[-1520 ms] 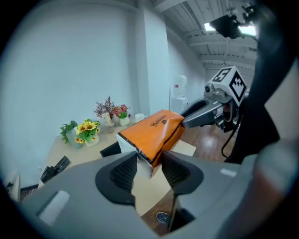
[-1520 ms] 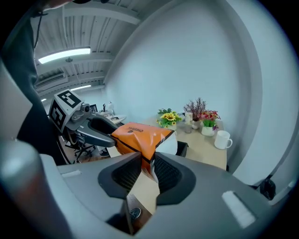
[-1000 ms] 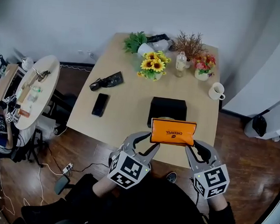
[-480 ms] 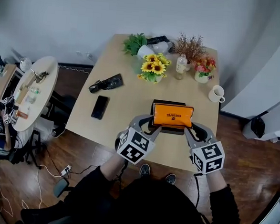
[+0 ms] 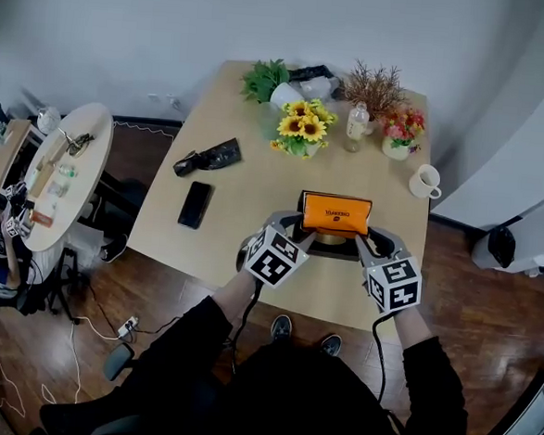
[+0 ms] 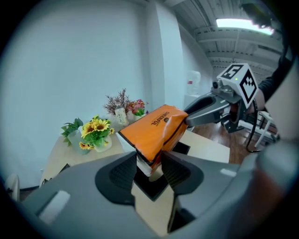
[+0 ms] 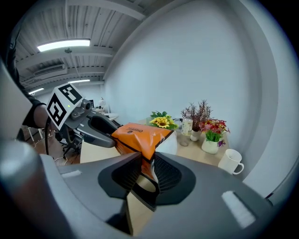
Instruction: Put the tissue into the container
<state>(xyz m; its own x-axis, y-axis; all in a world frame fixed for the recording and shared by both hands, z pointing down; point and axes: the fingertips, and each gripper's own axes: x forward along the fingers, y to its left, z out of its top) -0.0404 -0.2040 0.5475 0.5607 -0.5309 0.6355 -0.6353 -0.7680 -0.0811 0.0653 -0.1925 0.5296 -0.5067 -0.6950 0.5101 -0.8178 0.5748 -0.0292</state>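
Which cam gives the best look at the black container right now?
Head view: the container sits on the table, mostly covered by the orange tissue pack held over it. Both gripper views show only dark slivers of it below their jaws.

Person's all in black: long sleeves (image 5: 184, 341), trousers (image 5: 287, 404), plus dark shoes (image 5: 281, 327). The left gripper (image 6: 149, 169) and right gripper (image 7: 142, 176) look identical, smooth grey plastic shells with curved arms. Inside the jaws there are black ribbed pads (image 6: 122, 173). Each one has a white cube (image 5: 277, 256) stuck on it, with chunky black square markers on every face. A thin black cable (image 5: 375, 345) trails off each.
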